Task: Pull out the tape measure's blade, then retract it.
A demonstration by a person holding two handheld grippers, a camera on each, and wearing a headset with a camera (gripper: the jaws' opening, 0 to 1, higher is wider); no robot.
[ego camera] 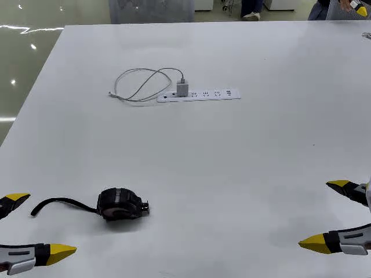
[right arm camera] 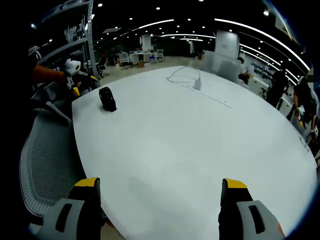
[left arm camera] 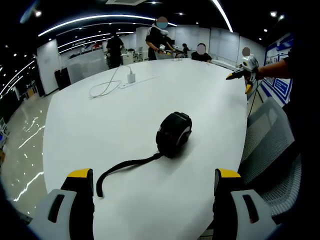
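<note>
The white table [ego camera: 232, 162] took up most of the head view. At its near edge, the left gripper [ego camera: 51, 223] and the right gripper [ego camera: 313, 214] both hovered with jaws spread wide, holding nothing. A power strip [ego camera: 200, 95] with a looped cable [ego camera: 139, 84] lay far back. The black tape measure [ego camera: 120, 204] sat on the table just ahead of the left gripper, untouched, its strap [ego camera: 58, 202] trailing toward that gripper.

- One tape measure [ego camera: 120, 204].
- One white power strip [ego camera: 203, 95].
- One charger [ego camera: 182, 88], with one cable [ego camera: 142, 85].
- Two claws: left claw [ego camera: 49, 223], right claw [ego camera: 313, 214].
- One white surface [ego camera: 232, 162] carrying the lot.
</note>
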